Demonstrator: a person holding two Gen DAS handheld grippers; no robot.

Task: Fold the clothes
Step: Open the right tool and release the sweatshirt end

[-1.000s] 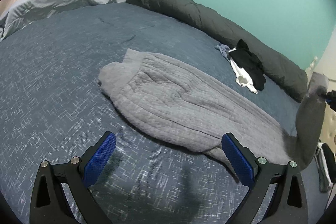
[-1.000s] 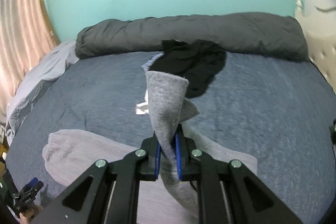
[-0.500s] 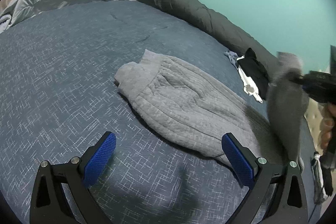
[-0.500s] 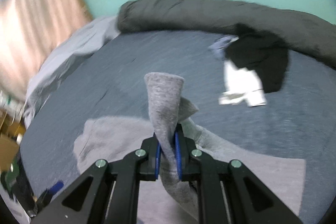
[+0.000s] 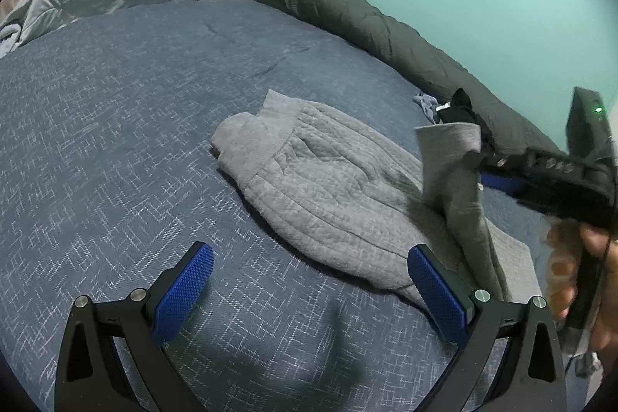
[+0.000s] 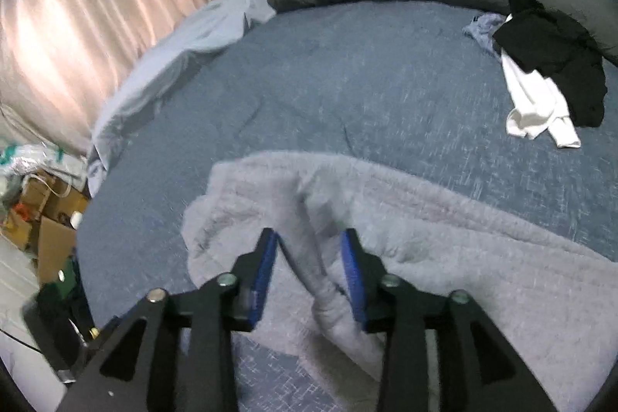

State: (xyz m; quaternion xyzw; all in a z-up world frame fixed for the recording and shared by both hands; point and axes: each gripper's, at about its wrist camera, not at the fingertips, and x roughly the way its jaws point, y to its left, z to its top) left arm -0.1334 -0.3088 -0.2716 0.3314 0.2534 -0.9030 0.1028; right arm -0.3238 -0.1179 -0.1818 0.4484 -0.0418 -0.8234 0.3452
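Jaws of the right gripper [image 6: 311, 263] are opening around the grey sweater's sleeve [image 6: 309, 219]; released crooked, it may bunch between them.

A grey quilted garment [image 5: 332, 195] lies flat on the blue bed cover [image 5: 116, 149], long and ribbed with stitched channels, its plain cuffed end [image 5: 247, 141] pointing toward the far side of the bed. One loose part of it [image 5: 452, 157] is raised off the rest and hangs draped in a soft fold, the same grey but smooth-faced. In the right wrist view this fold [image 6: 313, 238] sits as a crumpled ridge on top of the flat body of the garment. Farther off, near the dark rolled duvet, a small heap of other clothes waits: a black piece [image 6: 552, 53] lying over a white one [image 6: 533, 103], with a pale blue scrap [image 6: 483, 26] beside them.
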